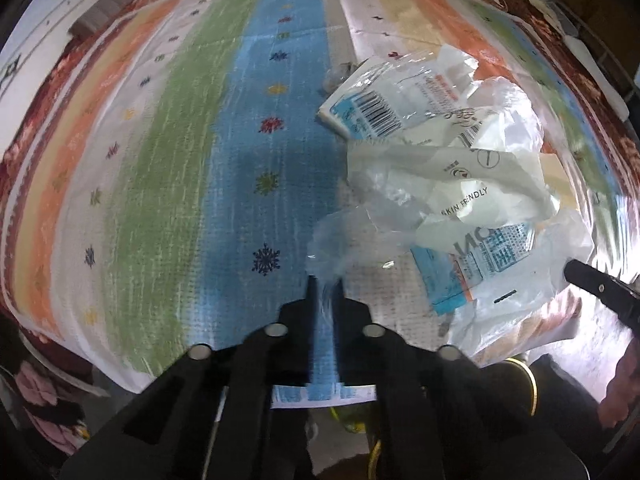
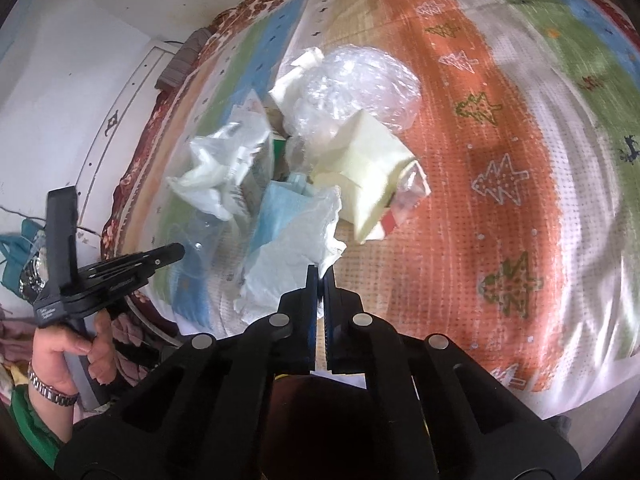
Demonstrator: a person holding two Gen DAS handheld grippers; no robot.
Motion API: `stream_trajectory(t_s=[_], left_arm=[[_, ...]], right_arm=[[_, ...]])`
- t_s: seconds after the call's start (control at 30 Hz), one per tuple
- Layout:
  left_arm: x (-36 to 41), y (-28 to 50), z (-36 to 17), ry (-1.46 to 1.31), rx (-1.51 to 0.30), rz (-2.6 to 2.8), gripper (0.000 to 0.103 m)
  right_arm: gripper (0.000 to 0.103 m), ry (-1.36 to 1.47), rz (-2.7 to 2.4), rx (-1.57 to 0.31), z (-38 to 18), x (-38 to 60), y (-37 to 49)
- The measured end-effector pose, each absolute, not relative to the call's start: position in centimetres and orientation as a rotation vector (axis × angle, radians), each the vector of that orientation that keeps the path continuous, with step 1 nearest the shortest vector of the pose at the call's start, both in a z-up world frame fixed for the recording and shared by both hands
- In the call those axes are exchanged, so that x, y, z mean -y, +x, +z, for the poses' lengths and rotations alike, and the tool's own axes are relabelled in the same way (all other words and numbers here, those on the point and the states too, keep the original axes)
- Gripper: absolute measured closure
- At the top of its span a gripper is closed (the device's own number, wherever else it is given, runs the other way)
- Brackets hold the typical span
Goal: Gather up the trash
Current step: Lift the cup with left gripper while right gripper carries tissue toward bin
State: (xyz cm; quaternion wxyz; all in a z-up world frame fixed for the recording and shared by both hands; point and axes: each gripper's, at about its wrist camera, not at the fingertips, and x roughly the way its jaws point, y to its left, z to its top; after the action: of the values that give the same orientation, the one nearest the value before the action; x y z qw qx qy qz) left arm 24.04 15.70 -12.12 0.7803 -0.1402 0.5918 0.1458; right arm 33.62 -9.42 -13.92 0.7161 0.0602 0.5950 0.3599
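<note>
Right wrist: striped mat (image 2: 480, 128) beneath trash pile (image 2: 320, 168)

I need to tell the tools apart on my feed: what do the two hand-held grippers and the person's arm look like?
Both the left hand-held gripper and the right hand-held gripper are matte black scissor-style linkages with round silver pivot pins and slim flat fingers. From the right wrist view, the left tool has an upright black handle with small pale lettering. The person's hand wears a metal link wristband and a green sleeve.
</note>
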Motion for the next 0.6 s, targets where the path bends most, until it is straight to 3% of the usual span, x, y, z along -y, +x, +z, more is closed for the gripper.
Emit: stream_trajectory(t_s=[0.6], left_arm=[[-15.6, 22.9, -8.5, -0.433, -1.183, 0.296, 0.1]], right_arm=[[0.101, -0.008, 0.762, -1.225, -10.1, 10.4, 32.5]])
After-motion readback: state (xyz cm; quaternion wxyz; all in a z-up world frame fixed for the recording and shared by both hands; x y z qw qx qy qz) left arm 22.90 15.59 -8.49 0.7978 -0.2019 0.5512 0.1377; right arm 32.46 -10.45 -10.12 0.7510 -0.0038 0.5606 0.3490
